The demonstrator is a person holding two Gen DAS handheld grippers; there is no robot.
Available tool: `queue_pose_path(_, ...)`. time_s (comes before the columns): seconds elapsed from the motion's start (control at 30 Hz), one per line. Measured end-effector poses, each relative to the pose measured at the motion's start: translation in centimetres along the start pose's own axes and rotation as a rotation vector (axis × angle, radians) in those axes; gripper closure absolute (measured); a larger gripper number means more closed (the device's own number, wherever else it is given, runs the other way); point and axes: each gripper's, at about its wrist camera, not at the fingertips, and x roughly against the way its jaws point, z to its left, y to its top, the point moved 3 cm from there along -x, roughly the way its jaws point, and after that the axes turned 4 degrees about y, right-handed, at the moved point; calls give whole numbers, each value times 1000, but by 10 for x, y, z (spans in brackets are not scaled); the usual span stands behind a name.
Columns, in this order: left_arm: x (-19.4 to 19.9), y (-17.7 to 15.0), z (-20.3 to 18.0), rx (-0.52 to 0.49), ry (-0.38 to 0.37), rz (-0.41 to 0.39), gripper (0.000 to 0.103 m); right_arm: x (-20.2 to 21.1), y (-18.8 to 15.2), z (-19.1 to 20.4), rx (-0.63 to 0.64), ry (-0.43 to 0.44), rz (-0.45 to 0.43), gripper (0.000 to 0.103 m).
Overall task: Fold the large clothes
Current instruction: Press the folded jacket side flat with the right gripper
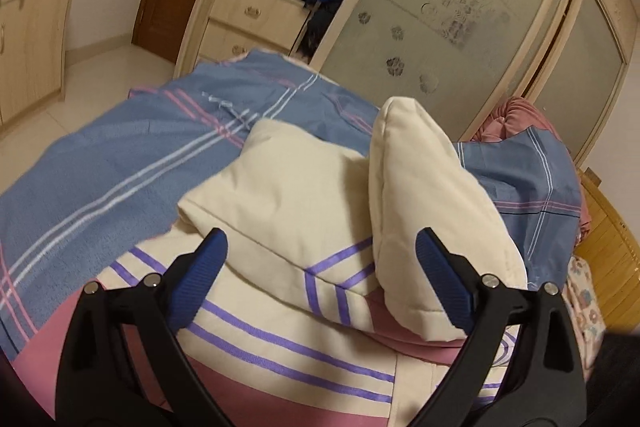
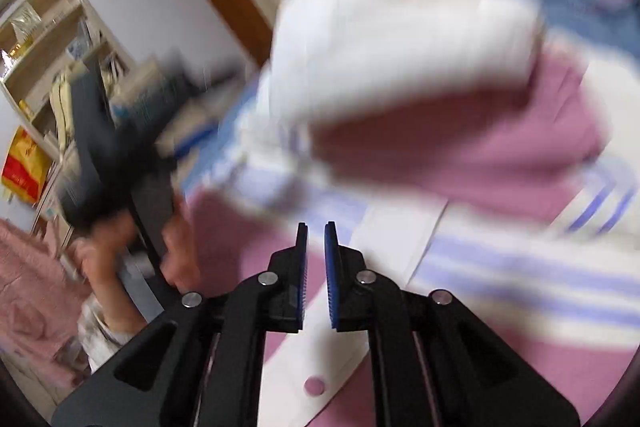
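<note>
A large cream, pink and purple-striped garment [image 1: 288, 307] lies on the bed with two cream sleeve ends [image 1: 416, 195] folded up over it. My left gripper [image 1: 324, 267] is open and empty just above the garment's striped part. In the blurred right wrist view the same garment [image 2: 460, 147] fills the frame, with a cream fold raised above the pink body. My right gripper [image 2: 316, 259] has its blue pads nearly together with a narrow gap and nothing between them, above the white button placket [image 2: 352, 339]. The left gripper [image 2: 108, 147] and the hand holding it show at the left.
A blue plaid bedsheet [image 1: 120, 179] covers the bed. A wardrobe with frosted sliding doors [image 1: 460, 27] and drawers [image 1: 256, 15] stands behind it. A pink cloth heap [image 1: 516, 119] lies at the far right. Shelves [image 2: 48, 39] stand at the left in the right wrist view.
</note>
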Motion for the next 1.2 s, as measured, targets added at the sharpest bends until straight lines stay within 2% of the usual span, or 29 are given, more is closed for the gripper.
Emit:
queue_pose_path(0.07, -1, -2, -5, -37, 20, 5, 7, 25, 30, 2, 35, -19, -119, 84)
queue_pose_path(0.1, -3, -3, -7, -45, 25, 10, 7, 35, 46, 2, 47, -57, -183, 73)
queue_pose_path(0.13, -4, -4, -8, -44, 24, 16, 7, 40, 61, 0, 52, -106, -232, 68)
queue_pose_path(0.2, -4, -4, -7, -25, 5, 23, 7, 35, 80, -9, 28, -129, -264, 67)
queue_pose_path(0.23, -3, -3, -5, -15, 0, 21, 7, 17, 90, -18, -4, -107, -221, 67)
queue_pose_path(0.3, 0, -2, -1, -2, 6, 11, 7, -32, 94, -33, -45, -66, -78, 67)
queue_pose_path(0.37, 1, 0, 5, 10, 19, 2, 7, -98, 68, -39, -18, -95, 140, 67)
queue_pose_path(0.4, 1, 1, 8, 21, 21, 1, 7, -119, 58, -38, 2, -142, 182, 66)
queue_pose_path(0.47, 0, 2, 12, 45, 10, 8, 7, -134, 39, -29, 109, -241, 156, 66)
queue_pose_path(0.5, -1, 2, 12, 51, 5, 14, 7, -131, 36, -22, 155, -269, 138, 66)
queue_pose_path(0.53, -2, 1, 12, 54, -1, 22, 7, -126, 37, -19, 143, -252, 147, 67)
queue_pose_path(0.67, -9, -5, 2, 15, -9, 54, 7, -84, 43, -22, 63, -91, 140, 67)
queue_pose_path(0.77, -11, -9, -8, -35, 0, 62, 7, -36, 51, -33, 3, -19, 44, 67)
queue_pose_path(0.87, -14, -17, -20, -98, 34, 64, 7, 3, 60, -53, -44, -101, -73, 67)
queue_pose_path(0.9, -17, -20, -25, -129, 64, 68, 7, 8, 61, -62, -68, -109, -86, 67)
queue_pose_path(0.97, -26, -27, -30, -191, 161, 89, 7, 10, 58, -75, -137, -87, -91, 67)
queue_pose_path(1.03, -44, -38, -27, -236, 259, 158, 5, 2, 45, -82, -177, -78, -83, 67)
queue_pose_path(1.07, -50, -41, -22, -225, 271, 193, 5, 3, 41, -80, -182, -78, -80, 67)
queue_pose_path(1.1, -56, -43, -14, -172, 257, 230, 4, 3, 48, -75, -179, -80, -80, 67)
queue_pose_path(1.17, -57, -42, -2, -87, 217, 258, 3, 0, 63, -64, -144, -94, -77, 67)
queue_pose_path(1.2, -57, -42, 0, -79, 210, 266, 3, 3, 74, -63, -130, -102, -78, 67)
